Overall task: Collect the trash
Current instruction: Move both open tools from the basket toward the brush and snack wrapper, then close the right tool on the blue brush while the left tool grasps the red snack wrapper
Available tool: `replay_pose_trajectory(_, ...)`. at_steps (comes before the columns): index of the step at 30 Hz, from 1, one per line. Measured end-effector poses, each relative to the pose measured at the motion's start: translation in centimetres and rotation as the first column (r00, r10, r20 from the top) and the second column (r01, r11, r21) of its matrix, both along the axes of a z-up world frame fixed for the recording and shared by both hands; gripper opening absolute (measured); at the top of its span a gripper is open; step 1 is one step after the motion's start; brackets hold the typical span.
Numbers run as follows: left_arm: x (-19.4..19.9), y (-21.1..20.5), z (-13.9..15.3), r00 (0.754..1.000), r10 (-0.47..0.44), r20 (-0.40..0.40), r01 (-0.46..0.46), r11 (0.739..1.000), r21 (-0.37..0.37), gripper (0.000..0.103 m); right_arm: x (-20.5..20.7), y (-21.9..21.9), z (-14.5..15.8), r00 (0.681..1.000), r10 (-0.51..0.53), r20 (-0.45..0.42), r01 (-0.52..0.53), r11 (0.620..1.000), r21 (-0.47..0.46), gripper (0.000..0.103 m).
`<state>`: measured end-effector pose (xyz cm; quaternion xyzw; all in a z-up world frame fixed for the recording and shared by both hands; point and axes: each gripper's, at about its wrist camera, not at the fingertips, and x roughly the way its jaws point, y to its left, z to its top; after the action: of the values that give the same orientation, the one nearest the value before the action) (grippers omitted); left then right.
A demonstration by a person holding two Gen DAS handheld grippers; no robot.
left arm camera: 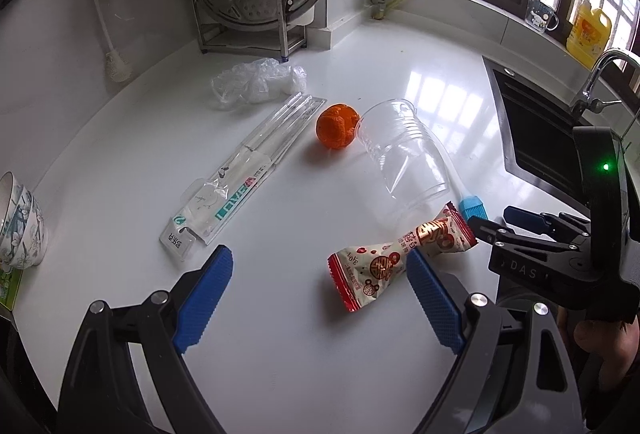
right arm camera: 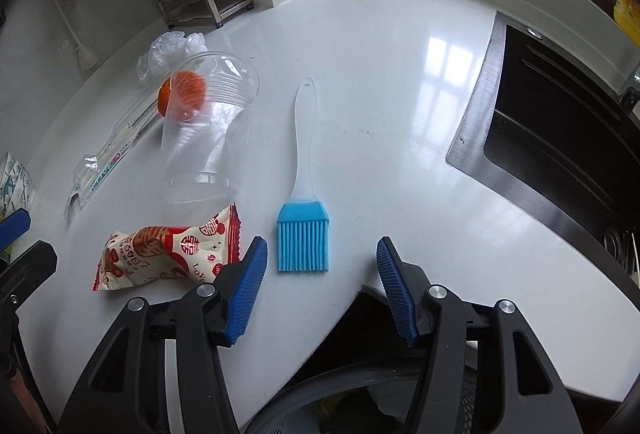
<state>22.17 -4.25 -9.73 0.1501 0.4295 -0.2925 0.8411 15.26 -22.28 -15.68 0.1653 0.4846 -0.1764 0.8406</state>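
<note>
A red-and-cream snack wrapper lies on the white counter. My left gripper hovers open over it, and its right finger covers the wrapper's middle. A clear plastic cup lies on its side, with an orange peel ball behind it. Farther left are a clear chopstick package and crumpled plastic film. My right gripper is open. The bristles of a blue brush show between its fingertips, untouched by the pads.
A black sink with a faucet is on the right. A dish rack stands at the back and stacked bowls at the left edge. A grey bin rim shows below the counter's front edge.
</note>
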Motion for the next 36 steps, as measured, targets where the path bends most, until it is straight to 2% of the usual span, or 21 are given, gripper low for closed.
replay_pose_trajectory(6, -0.2, -0.2, 0.0, 0.999, -0.032, 0.001, 0.032, 0.999, -0.021, 0.087, 0.2, 0.4, -0.1, 1.000, 0.006, -0.004, -0.006, 0.999, -0.045, 0.052)
replay_pose_trajectory(12, -0.3, -0.7, -0.4, 0.997, -0.069, -0.023, 0.068, 0.997, -0.031, 0.087, 0.7, 1.8, -0.1, 0.997, 0.074, -0.008, -0.075, 0.993, -0.094, 0.027)
replay_pose_trajectory(14, -0.2, -0.9, -0.7, 0.996, -0.077, -0.034, 0.076, 0.997, -0.027, 0.087, 0.8, 2.0, 0.0, 0.996, 0.084, -0.005, -0.084, 0.992, -0.095, 0.014)
replay_pose_trajectory(17, 0.0, -1.3, -1.2, 0.993, -0.106, -0.049, 0.105, 0.994, -0.023, 0.087, 0.7, 1.8, 0.0, 0.996, 0.087, 0.001, -0.087, 0.993, -0.079, 0.010)
replay_pose_trajectory(24, 0.3, -2.6, -2.1, 0.975, -0.220, -0.013, 0.219, 0.975, -0.024, 0.087, -0.1, 0.7, 0.1, 0.999, 0.050, 0.021, -0.050, 0.998, -0.028, 0.006)
replay_pose_trajectory(31, 0.2, -4.7, -3.3, 0.933, -0.357, 0.036, 0.357, 0.934, 0.014, 0.087, -0.8, -0.5, 0.2, 1.000, 0.008, 0.030, -0.007, 1.000, -0.011, 0.005)
replay_pose_trajectory(36, -0.1, -5.9, -4.6, 0.898, -0.439, 0.034, 0.439, 0.898, 0.027, 0.087, -1.8, -2.0, 0.3, 0.998, -0.051, 0.042, 0.049, 0.998, 0.037, 0.004)
